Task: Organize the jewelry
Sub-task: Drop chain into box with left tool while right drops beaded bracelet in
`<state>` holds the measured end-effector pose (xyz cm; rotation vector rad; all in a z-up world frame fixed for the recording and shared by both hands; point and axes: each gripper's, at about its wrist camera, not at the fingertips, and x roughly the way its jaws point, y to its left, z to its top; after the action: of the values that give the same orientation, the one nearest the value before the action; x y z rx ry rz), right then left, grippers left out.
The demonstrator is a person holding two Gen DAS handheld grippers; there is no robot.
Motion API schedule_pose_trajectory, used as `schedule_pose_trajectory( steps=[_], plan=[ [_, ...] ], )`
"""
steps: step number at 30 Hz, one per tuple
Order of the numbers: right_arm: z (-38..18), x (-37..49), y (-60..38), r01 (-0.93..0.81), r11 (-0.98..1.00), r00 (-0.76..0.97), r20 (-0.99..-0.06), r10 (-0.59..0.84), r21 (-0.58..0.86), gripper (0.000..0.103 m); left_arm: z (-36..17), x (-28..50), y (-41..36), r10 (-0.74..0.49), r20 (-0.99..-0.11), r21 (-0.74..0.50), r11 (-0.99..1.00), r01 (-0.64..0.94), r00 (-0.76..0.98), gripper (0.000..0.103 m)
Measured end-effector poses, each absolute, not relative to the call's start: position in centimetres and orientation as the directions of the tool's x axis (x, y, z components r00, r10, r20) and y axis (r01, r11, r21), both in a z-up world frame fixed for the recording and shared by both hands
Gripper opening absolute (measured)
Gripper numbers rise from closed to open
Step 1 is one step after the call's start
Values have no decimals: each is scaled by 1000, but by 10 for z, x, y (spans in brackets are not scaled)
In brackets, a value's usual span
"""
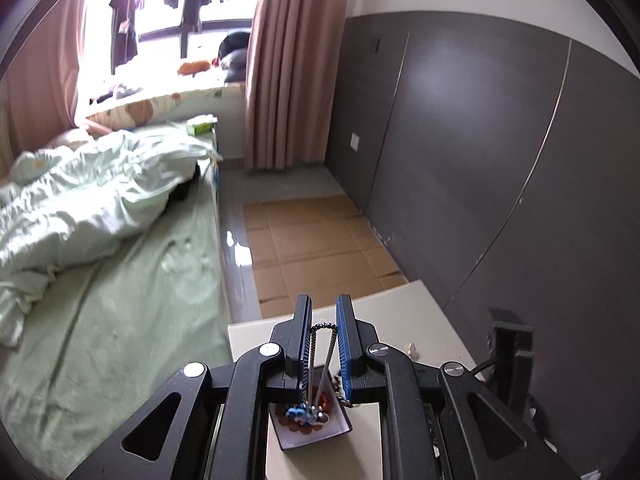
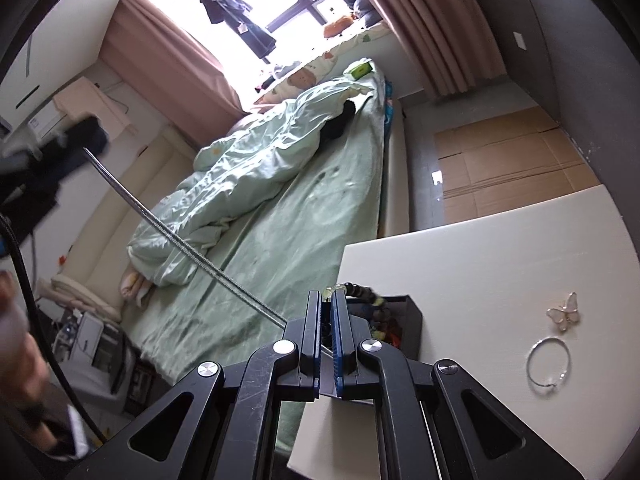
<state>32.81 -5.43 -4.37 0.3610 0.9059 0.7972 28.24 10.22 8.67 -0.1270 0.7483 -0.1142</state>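
My left gripper (image 1: 324, 312) has its jaws a little apart, and a silver chain necklace (image 1: 322, 356) hangs draped between the blue pads over a small dark tray (image 1: 310, 430) with a white floor that holds several pieces of jewelry. My right gripper (image 2: 328, 300) is shut on a beaded bracelet (image 2: 362, 294) of dark and pale green beads, held above a dark box (image 2: 412, 320). A butterfly brooch (image 2: 564, 312) and a silver bangle (image 2: 548, 362) lie on the cream table (image 2: 500, 248) to the right.
A bed with green bedding (image 2: 280, 200) runs along the table's left side. Flattened cardboard (image 1: 316, 240) lies on the floor beyond the table. A dark grey wall (image 1: 500, 160) is at the right. A black stand (image 1: 514, 344) sits at the table's right edge.
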Motion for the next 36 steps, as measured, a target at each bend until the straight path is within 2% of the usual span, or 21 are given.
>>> schedule_pose_trajectory(
  steps=[11,20,22,23,24,30,32,33,34,36],
  plan=[
    [-63,335,-38,-478,626,319,-543,777,616,6,6,284,112,-220,-724,-259,965,38,654,13],
    [-84,340,-40,-458,597,287,-526,800,659,6,-53,294,133,-280,-772,-379,923,-59,570,16],
    [-88,344,-39,-448,592,279,-524,805,670,6,-62,294,137,-308,-775,-401,915,-52,552,31],
    [-89,345,-38,-445,590,275,-524,806,674,6,-64,294,138,-315,-775,-407,912,-51,549,52],
    [-90,346,-37,-444,589,271,-525,807,675,6,-65,292,140,-314,-771,-409,911,-53,554,63],
    [-98,348,-24,-434,583,220,-546,808,687,8,-62,279,155,-258,-769,-390,914,-111,584,64],
    [-105,349,-22,-407,573,174,-556,813,711,24,-58,274,159,-244,-770,-388,913,-128,590,64],
    [-106,349,-26,-392,569,172,-550,817,723,44,-57,273,160,-242,-768,-387,913,-129,593,64],
    [-105,348,-32,-384,576,193,-547,814,722,49,-55,271,159,-241,-766,-387,913,-128,595,64],
    [-101,346,-44,-380,587,222,-545,808,715,49,-51,269,154,-241,-763,-383,916,-118,600,64]
  ],
)
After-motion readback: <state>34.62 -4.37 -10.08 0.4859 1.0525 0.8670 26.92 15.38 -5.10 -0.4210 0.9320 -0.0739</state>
